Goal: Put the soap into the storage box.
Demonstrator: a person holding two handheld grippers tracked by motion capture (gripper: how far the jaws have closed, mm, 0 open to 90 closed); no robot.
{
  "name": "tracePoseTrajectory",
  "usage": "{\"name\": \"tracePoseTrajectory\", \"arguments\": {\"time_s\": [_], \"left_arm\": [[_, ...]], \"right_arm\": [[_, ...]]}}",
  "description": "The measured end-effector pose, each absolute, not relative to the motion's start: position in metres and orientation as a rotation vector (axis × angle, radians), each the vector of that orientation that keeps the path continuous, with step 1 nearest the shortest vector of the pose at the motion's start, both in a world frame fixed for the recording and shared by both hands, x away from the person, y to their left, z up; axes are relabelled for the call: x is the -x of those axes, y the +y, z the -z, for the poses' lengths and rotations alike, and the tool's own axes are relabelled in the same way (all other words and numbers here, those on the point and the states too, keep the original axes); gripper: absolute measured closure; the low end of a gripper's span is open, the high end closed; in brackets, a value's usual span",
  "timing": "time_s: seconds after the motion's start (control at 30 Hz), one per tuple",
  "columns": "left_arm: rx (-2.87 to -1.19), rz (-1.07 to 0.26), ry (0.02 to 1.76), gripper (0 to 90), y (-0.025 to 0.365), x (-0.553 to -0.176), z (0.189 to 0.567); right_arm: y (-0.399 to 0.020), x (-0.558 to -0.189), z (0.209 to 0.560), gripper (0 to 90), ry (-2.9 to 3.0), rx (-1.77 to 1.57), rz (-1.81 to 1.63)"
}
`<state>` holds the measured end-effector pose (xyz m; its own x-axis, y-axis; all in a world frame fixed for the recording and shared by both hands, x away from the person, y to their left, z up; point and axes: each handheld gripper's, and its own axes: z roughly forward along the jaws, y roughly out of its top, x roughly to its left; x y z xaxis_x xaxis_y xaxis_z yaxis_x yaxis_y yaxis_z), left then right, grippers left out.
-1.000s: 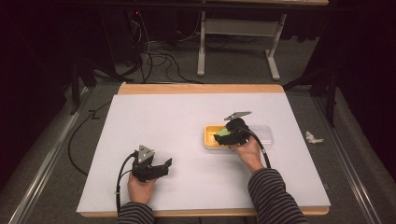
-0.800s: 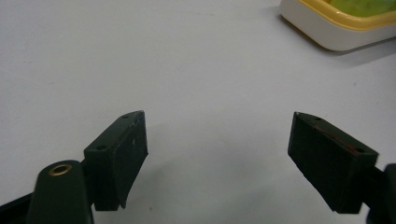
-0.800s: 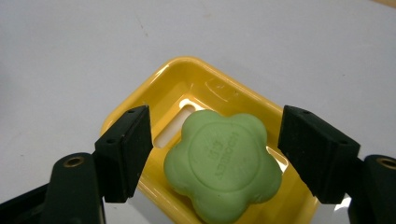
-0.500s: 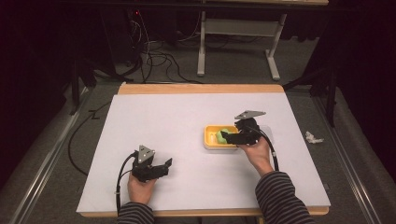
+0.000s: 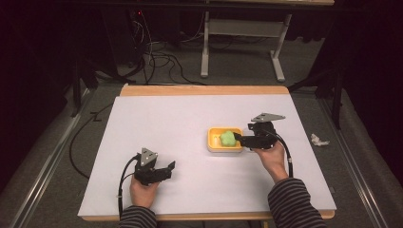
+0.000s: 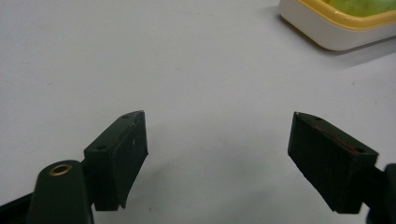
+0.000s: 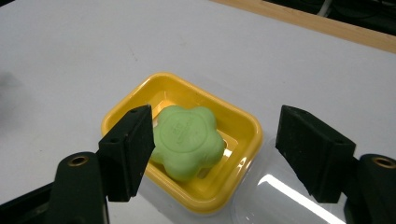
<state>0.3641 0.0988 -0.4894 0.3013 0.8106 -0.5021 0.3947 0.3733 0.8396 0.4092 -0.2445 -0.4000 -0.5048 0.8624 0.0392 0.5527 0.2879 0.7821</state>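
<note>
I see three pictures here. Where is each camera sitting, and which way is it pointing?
High view: fixed above the person's side, looking forward and down on the white table; both forearms, the left gripper and the right gripper show.
Left gripper view: rides on the left gripper, looking along its open jaws across bare table toward the yellow tray.
Right gripper view: rides on the right gripper, looking down over its open jaws at the green flower-shaped soap in the tray.
Shared: the tray appears in all three.
</note>
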Motion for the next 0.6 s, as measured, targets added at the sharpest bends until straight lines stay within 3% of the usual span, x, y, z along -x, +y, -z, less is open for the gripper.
{"name": "tracePoseTrajectory", "arguments": {"time_s": [0.6], "left_arm": [[-1.236, -0.398, 1.308, 20.4, 0.099, -0.364, 0.49]], "right_arm": [[-0.255, -0.394, 0.388, 28.8, 2.129, -1.236, -1.113]]}}
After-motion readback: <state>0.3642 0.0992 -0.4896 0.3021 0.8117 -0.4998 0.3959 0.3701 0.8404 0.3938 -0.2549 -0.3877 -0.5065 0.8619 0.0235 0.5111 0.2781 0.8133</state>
